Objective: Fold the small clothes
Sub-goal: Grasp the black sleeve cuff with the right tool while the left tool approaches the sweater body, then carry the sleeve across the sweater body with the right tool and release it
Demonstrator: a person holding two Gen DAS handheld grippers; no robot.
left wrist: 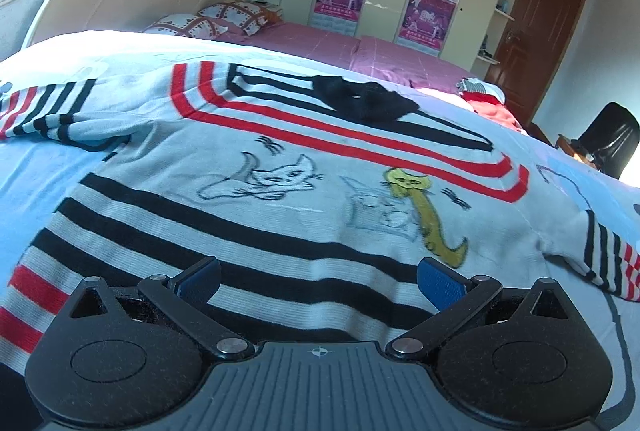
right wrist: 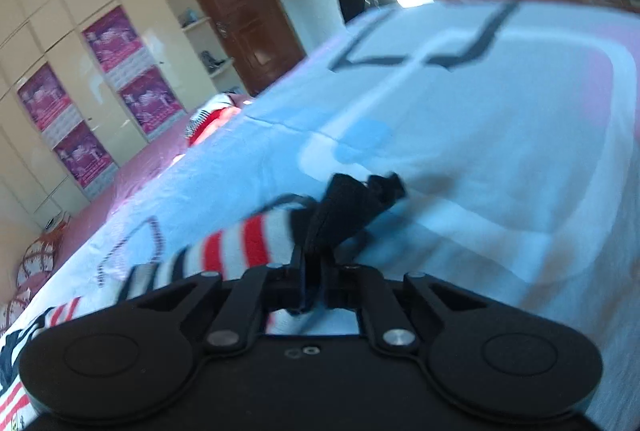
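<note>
Right gripper pinches sleeve cuff, left gripper open over sweater hem on the bed

The striped sweater (left wrist: 280, 167) lies flat, front up, on the light blue bedspread (left wrist: 48, 167), sleeves spread out to each side. The right gripper (right wrist: 316, 271) has its fingers together, clamped on the dark cuff (right wrist: 352, 203) of the striped sleeve (right wrist: 236, 247). The left gripper (left wrist: 318, 279) hangs just above the striped hem, blue fingers (left wrist: 440, 283) wide apart, nothing between them. Judgement: sleeve fold is starting. To do it well, lift the cuff only slightly, carry it across the chest toward the cat print (left wrist: 276, 175), keep the sleeve straight, and let the left gripper pin the body so the knit doesn't drag or bunch.
</note>
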